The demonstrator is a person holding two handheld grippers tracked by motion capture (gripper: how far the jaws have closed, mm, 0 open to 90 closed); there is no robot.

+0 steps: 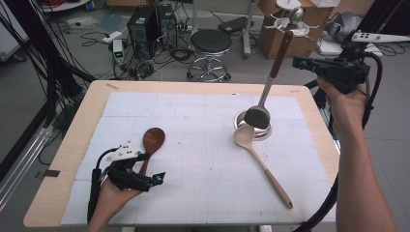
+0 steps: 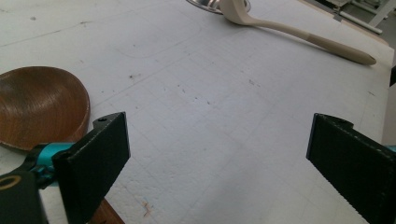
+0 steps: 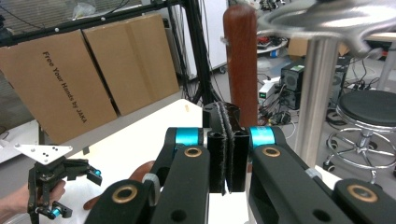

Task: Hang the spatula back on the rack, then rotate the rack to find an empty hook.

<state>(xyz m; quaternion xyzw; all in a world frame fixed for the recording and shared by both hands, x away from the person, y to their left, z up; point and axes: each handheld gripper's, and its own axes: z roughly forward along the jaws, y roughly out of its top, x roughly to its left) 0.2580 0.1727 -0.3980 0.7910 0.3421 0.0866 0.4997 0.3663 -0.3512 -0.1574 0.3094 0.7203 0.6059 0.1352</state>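
While the bench [image 1: 63,159] carries everything under its white gridded sheet [image 1: 193,145], your two hands work well apart on it. Your right gripper [image 1: 333,67] is raised off the far right edge, and its jaws are pressed together around the thin steel shaft of the ladle [image 1: 268,87], just below the reddish-brown wooden grip. In the right gripper view that grip [image 3: 240,60] rises straight up past the closed pads, so the ladle hangs from your jaws, handle high and leaning toward your right side. Its dark bowl [image 1: 257,117] sits low over the small steel dish [image 1: 239,121] near the middle right of the sheet; whether it rests in the dish or hangs just clear of it is hard to tell from above.

The cream spoon [image 1: 263,164] lies flat on the sheet, its bowl against the near rim of the dish and its handle running toward you and to the right. In the left gripper view it [image 2: 289,32] lies far ahead of your jaws, near the top edge.

Your left gripper [image 1: 130,176] rests low at the near left of the sheet, with its jaws standing wide apart and nothing between them. The brown wooden spoon [image 1: 152,142] lies just beside it: in the left gripper view its round bowl [image 2: 37,107] sits outside the left jaw, close to that jaw's outer face, not in the gap.
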